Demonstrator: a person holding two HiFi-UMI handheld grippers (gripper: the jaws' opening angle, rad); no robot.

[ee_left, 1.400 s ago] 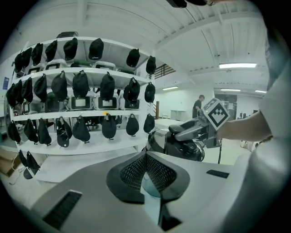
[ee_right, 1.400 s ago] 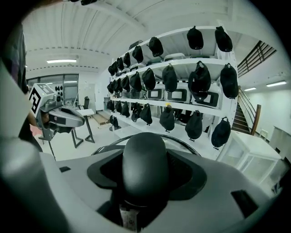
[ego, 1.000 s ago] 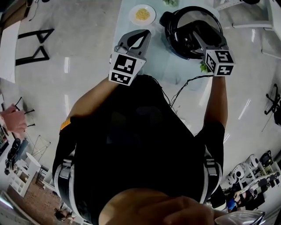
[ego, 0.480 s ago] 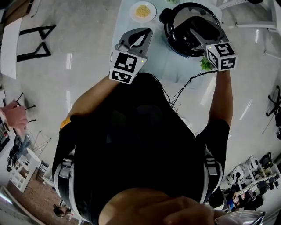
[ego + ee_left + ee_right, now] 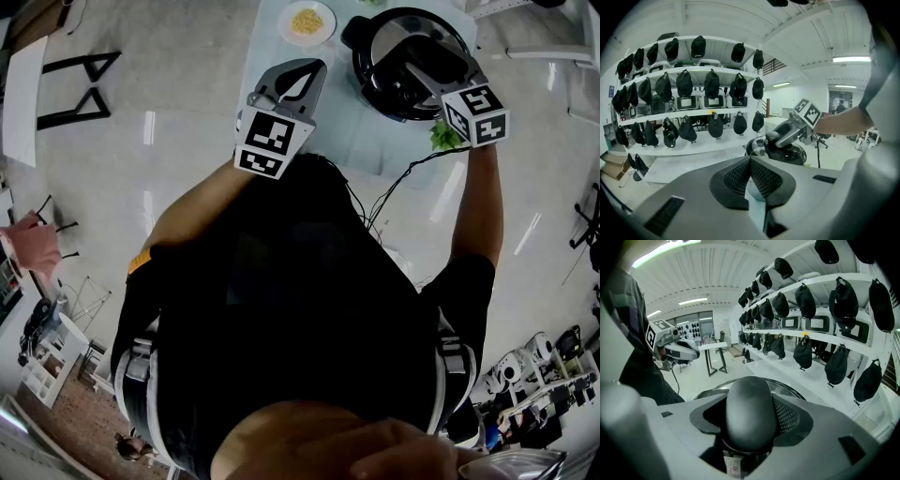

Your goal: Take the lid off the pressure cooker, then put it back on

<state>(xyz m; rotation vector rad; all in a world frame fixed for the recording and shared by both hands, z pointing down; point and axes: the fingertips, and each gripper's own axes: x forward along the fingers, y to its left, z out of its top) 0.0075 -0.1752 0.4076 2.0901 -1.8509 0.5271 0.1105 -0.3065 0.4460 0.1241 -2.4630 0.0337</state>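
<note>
— Worktop (image 5: 347, 127) sits at the far side, pale, with glossy floor around it. What's on it?
— Pressure cooker (image 5: 366, 84) at far right, black body. White plate (image 5: 307, 21) with yellow food to its left, apart from it. Green leafy bit (image 5: 442, 139) at the near right edge, just beside the cooker. Black cable (image 5: 405, 172) runs off the near edge towards the person.
— Lid?
— Lid (image 5: 415, 28) sits on the cooker, level as far as the head view shows. Its black handle (image 5: 749, 411) crosses the top.
— Right hand-held gripper?
— Right hand-held gripper (image 5: 424, 73) reaches in from the near right, jaws clamped on the lid handle, one pad on each side. Its own view agrees: the handle fills the gap, and the lid rim shows beyond it.
— Left one?
— Left hand-held gripper (image 5: 312, 70) hangs over the worktop left of the cooker, near the plate, touching nothing. Jaws are pressed together, pads (image 5: 764, 176) meeting at the tip, nothing pinched.
— Background?
— White shelving (image 5: 693, 70) behind the worktop carries rows of black caps (image 5: 685, 83), seen in both gripper views. Person in a black top fills the near half of the head view.
</note>
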